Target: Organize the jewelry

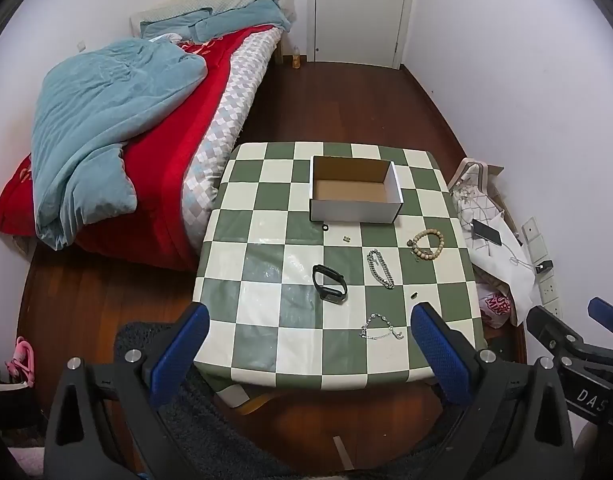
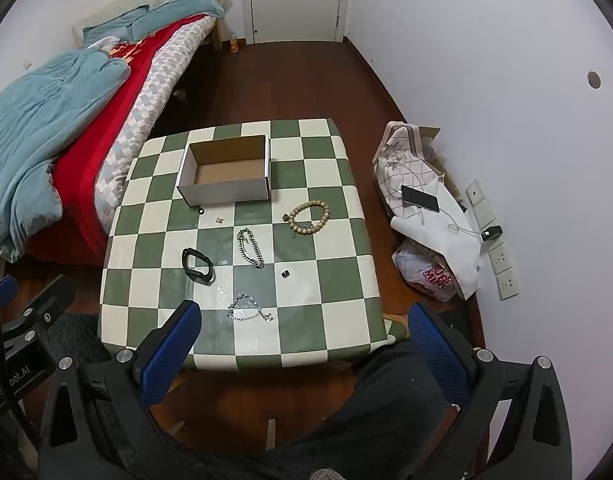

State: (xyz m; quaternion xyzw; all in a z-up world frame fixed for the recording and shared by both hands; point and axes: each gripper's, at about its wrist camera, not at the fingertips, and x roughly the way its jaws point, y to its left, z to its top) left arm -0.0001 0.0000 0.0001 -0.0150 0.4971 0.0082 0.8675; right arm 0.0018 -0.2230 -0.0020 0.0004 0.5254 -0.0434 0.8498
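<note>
An empty white cardboard box (image 1: 356, 191) (image 2: 226, 176) sits at the far side of a green-and-white checkered table (image 1: 266, 336) (image 2: 338, 280). In front of it lie a wooden bead bracelet (image 1: 427, 243) (image 2: 309, 222), a thick silver chain (image 1: 380, 269) (image 2: 250, 248), a black band (image 1: 329, 289) (image 2: 197, 265), a thin silver chain (image 1: 381, 327) (image 2: 248, 309), a black ring (image 1: 326, 227) (image 2: 201, 211) and small pieces (image 1: 346, 238) (image 2: 285, 274). My left gripper (image 1: 309, 322) and right gripper (image 2: 304, 320) are open and empty, held above the table's near edge.
A bed (image 1: 146, 128) with blue and red covers stands left of the table. Bags, a phone (image 2: 420, 199) and a cable lie on the floor by the right wall. A white door (image 1: 360, 8) is at the back. A dark rug (image 1: 154, 336) lies under the near edge.
</note>
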